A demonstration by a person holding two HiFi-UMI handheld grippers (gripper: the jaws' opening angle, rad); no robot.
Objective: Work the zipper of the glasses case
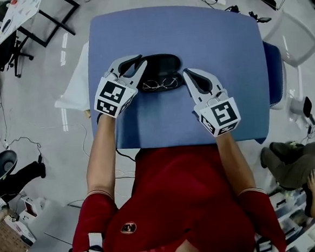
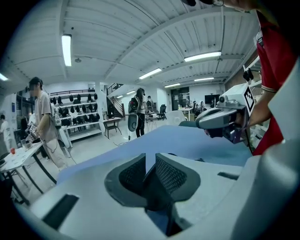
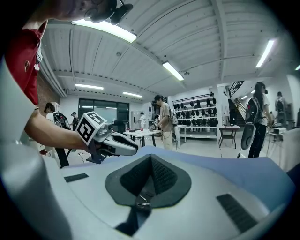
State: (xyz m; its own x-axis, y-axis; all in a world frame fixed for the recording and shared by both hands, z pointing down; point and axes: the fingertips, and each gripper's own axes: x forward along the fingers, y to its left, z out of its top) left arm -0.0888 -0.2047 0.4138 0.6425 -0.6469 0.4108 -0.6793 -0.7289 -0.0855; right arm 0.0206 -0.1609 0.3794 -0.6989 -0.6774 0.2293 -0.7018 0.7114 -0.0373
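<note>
One table, one case, one pair of glasses, two grippers

A single blue table (image 1: 210, 42) bears one open black glasses case (image 1: 161, 68) and one pair of wire-rimmed glasses (image 1: 161, 84). There are two handheld grippers, the left gripper (image 1: 137, 63) and the right gripper (image 1: 187, 72). Each carries one marker cube, so two in all: the left cube (image 1: 112, 96) and the right cube (image 1: 222, 116). Two bare forearms come from one red-shirted person (image 1: 174, 203). One other person (image 1: 290, 161) sits off past the table's near right corner.
</note>
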